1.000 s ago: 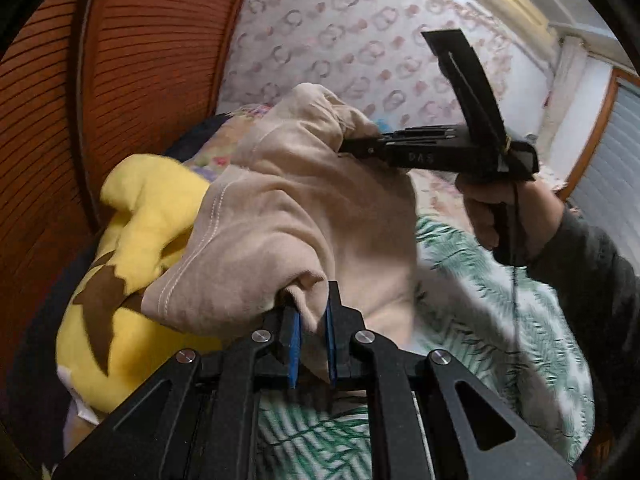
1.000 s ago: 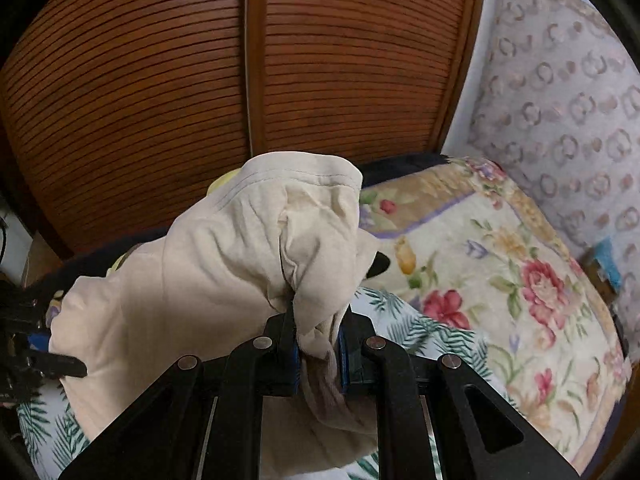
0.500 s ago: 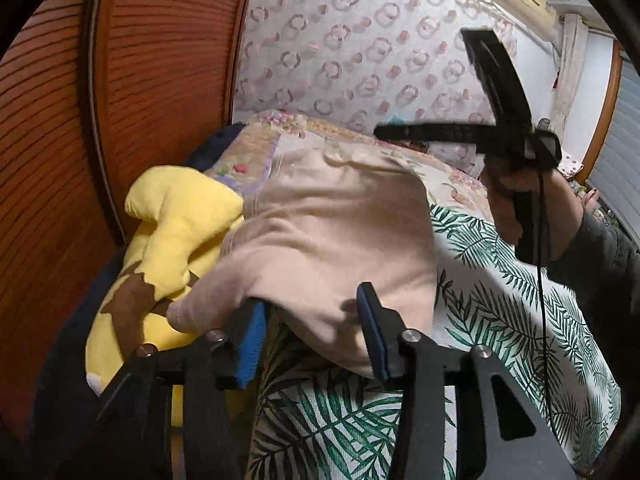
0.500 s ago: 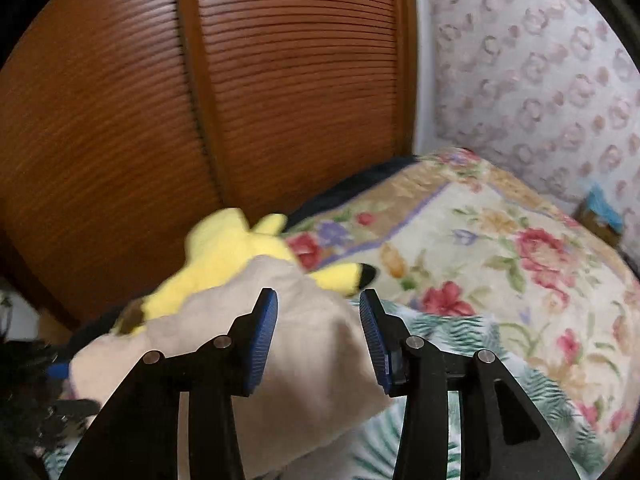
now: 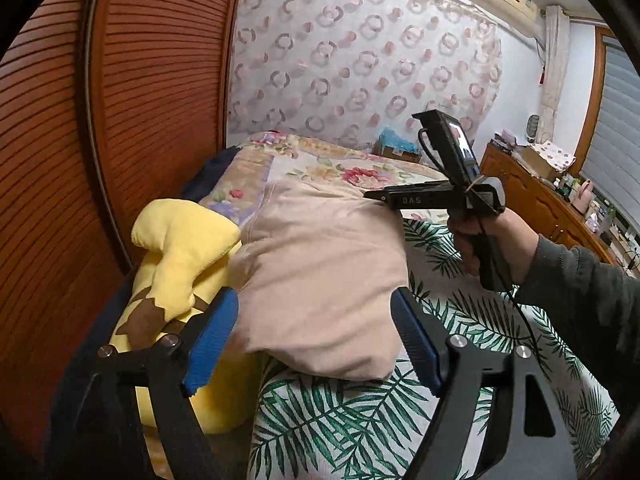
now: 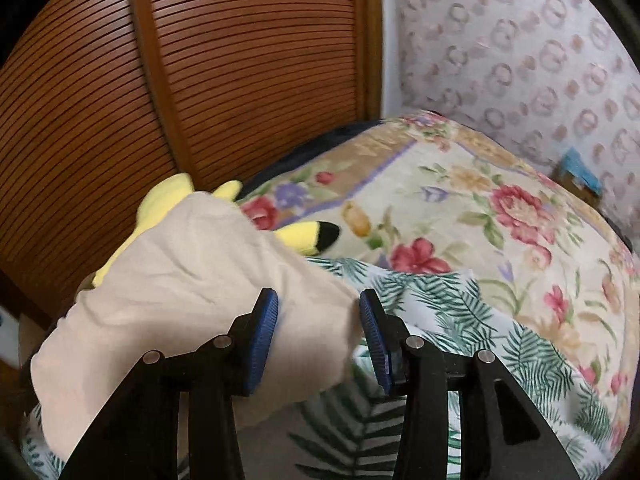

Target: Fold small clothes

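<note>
- Two grippers over one beige garment (image 5: pixel 320 280), lying folded on the palm-leaf sheet (image 5: pixel 352 420) at the centre of the left wrist view, its left edge draped onto the yellow plush toy (image 5: pixel 180 248)
- Left gripper (image 5: pixel 316 340) at bottom centre of its own view, jaws opening and standing wide apart, blue pads (image 5: pixel 212 336) clear of the cloth on both sides
- Near edge of the garment lying between those two pads, lower than them on the sheet, not pinched
- Right gripper (image 6: pixel 318 332) at bottom centre of the right wrist view, jaws parted about halfway, not pressing on anything
- Right-hand corner of the garment (image 6: pixel 192 288) lying in the gap between these jaws, running out to the left of the frame past the left blue pad (image 6: pixel 262 336); right pad over leaf-print sheet (image 6: pixel 460 312) just beside the cloth edge
- Same right gripper seen side-on at centre right of the left wrist view (image 5: pixel 376 196), tips just over the far right corner of the garment, held by a hand (image 5: pixel 492 240) in a dark grey sleeve (image 5: pixel 580 292)
- Black-tipped yellow ear of the toy (image 6: pixel 312 234) poking out from behind the garment at centre of the right wrist view
- Floral quilt (image 6: pixel 480 200) beyond the sheet, slatted wooden doors (image 6: pixel 200 80) across the upper left, ring-patterned wallpaper (image 5: pixel 360 60) at the upper right
</note>
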Demonstrator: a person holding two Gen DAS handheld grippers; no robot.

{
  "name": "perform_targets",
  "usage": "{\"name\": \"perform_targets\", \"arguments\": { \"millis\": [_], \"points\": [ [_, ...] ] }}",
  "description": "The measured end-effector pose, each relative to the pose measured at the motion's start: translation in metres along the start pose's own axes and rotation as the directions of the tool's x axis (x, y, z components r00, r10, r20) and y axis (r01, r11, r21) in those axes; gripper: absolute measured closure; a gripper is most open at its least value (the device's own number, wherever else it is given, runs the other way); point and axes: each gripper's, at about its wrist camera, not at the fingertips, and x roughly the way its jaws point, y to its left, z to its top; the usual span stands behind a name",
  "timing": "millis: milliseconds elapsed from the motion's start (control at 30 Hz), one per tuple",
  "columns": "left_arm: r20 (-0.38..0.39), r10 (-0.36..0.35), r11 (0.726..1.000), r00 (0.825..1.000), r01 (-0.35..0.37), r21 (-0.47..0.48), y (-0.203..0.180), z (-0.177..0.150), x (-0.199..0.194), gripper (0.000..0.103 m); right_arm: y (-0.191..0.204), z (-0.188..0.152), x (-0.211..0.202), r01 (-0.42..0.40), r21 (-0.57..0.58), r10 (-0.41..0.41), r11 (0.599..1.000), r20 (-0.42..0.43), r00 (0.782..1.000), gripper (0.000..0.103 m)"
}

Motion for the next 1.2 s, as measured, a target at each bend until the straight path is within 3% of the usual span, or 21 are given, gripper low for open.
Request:
{"name": "perform_targets", "arguments": {
  "millis": [200, 467, 733, 1033, 1200],
  "points": [
    [-0.004, 0.018, 1.000, 1.000, -0.017, 0.019, -0.004, 0.002, 0.007, 0.024, 0.007, -0.007, -0.020, 0.004, 0.024, -0.005, 1.000, 0.042, 0.999, 0.058],
    [0.040, 0.016, 0.997, 0.999, -0.018, 0.070, -0.025, 0.008, -0.006, 0.023, 0.028, -0.036, -0.079, -0.009, 0.026, 0.006, 1.000, 0.126, 0.992, 0.058],
    [0.091, 0.007, 0.992, 0.996, -0.018, 0.128, -0.063, 0.007, -0.038, 0.023, 0.046, -0.089, -0.161, 0.004, 0.057, -0.015, 0.998, 0.186, 0.983, 0.058],
    [0.117, -0.020, 0.983, 0.993, -0.002, 0.186, -0.106, -0.009, -0.072, 0.023, 0.064, -0.163, -0.258, 0.074, 0.132, -0.104, 0.988, 0.235, 0.967, 0.058],
    [0.119, -0.049, 0.976, 0.992, 0.023, 0.215, -0.130, -0.022, -0.087, 0.023, 0.082, -0.201, -0.305, 0.112, 0.162, -0.152, 0.980, 0.261, 0.953, 0.047]
  ]
}}
